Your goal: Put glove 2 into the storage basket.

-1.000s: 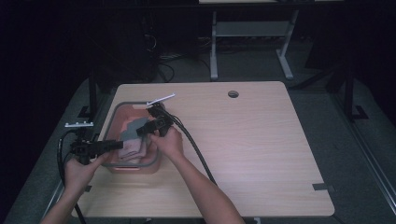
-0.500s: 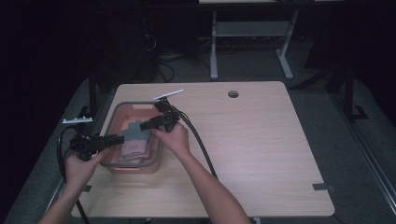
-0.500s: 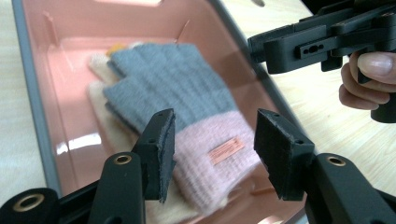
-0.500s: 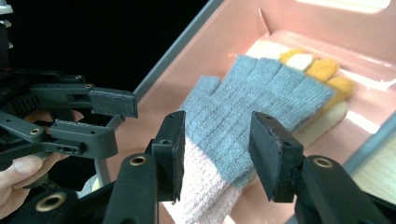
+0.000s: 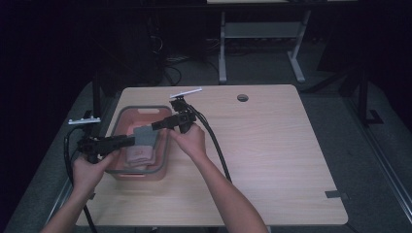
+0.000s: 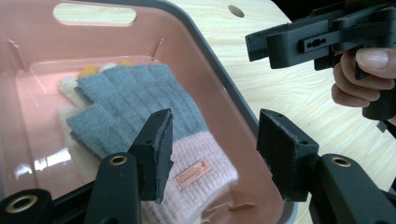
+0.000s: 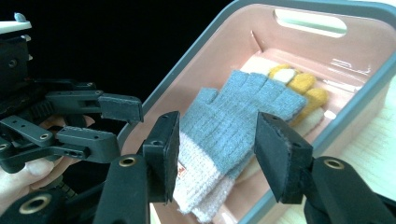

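A pink plastic bin (image 5: 165, 151) with a grey rim and a slot handle sits at the left part of the wooden table (image 5: 272, 160). Inside it lies a knitted glove (image 6: 140, 100) with a grey hand and fingers and a pale pink cuff; it rests flat on the bin floor on top of a second glove (image 7: 303, 88) whose yellow and cream fingertips stick out beyond it. A small pink label (image 6: 192, 174) is sewn on the cuff; it carries reddish print, too small to read.

The left gripper (image 5: 127, 141) hangs above the bin's left side in the high view, pointing across it. Its fingers (image 6: 156, 154) stand about half apart and have just been opening; nothing is between them, and the glove lies below, untouched.

The right gripper (image 5: 158, 125) hangs over the bin's far right rim, aimed toward the left one. Its fingers (image 7: 280, 156) have likewise just been opening, are roughly half apart, and hold nothing; the grey glove shows through the gap, down in the bin.

The tips of the two grippers are near each other but apart.
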A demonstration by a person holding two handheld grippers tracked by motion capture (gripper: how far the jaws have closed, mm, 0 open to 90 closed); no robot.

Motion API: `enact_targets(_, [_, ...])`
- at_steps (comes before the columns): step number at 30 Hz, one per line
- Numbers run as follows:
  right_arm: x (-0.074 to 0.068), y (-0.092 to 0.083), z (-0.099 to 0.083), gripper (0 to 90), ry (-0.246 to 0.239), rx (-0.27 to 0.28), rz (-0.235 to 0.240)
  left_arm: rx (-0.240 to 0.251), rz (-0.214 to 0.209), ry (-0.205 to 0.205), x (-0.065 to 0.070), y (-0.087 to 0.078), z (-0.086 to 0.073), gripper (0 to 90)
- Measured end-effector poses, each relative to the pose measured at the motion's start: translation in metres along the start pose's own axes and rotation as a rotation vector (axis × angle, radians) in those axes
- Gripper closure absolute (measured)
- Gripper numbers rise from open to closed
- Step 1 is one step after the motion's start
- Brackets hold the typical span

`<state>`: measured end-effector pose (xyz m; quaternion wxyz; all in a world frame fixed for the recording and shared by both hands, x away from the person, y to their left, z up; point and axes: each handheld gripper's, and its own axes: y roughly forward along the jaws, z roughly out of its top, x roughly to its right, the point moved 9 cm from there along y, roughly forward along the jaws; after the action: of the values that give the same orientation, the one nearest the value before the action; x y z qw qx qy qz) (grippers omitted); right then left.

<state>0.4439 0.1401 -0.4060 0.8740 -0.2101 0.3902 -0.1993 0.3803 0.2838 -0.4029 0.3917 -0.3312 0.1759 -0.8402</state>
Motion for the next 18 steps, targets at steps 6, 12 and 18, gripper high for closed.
enact_targets(6, [0.002,-0.010,0.001,48.5,0.001,0.012,-0.002,0.002,-0.011,0.012,0.008,0.004,0.003,44.0])
enact_targets(12, [0.009,-0.025,0.000,47.4,0.014,0.033,-0.013,-0.002,-0.030,0.036,0.021,0.011,0.007,42.9])
enact_targets(18, [0.021,-0.046,-0.003,45.9,0.029,0.059,-0.032,-0.009,-0.053,0.071,0.039,0.024,0.009,41.0])
